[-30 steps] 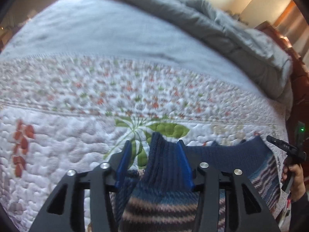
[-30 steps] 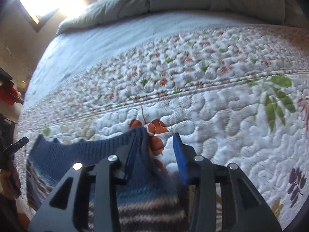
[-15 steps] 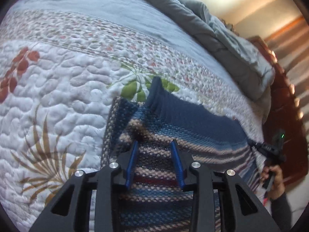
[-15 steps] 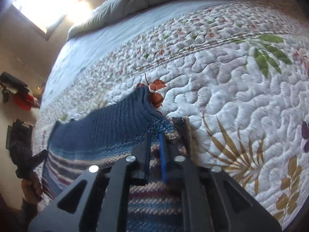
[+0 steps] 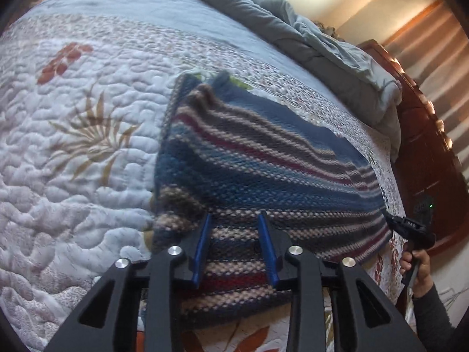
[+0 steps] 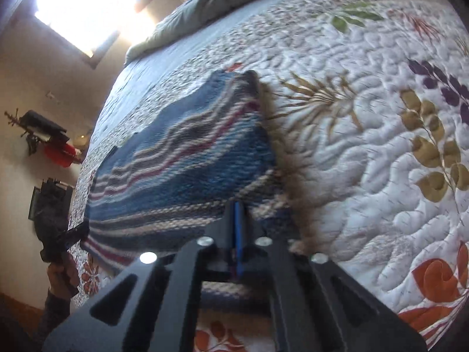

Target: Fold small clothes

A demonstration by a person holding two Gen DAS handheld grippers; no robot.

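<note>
The striped knit sweater (image 5: pixel 263 158) lies on the quilted bed cover (image 5: pixel 76 152), spread out ahead of both pairs of fingers, with its near edge running under them and out of sight. It is chunky wool in bands of navy, mid blue, beige and dark red, with a plain blue part at the far end. The far edge is blurred and its shape is hard to read.

The left gripper (image 5: pixel 234 220) has just been closing; its blue fingers (image 5: pixel 202 240) stand narrow, with knit between them, though I cannot tell if they press it. The right gripper (image 6: pixel 237 205) has its fingers together; whether they pinch knit is hidden. A rumpled grey duvet (image 5: pixel 307 41) lies beyond.
</note>
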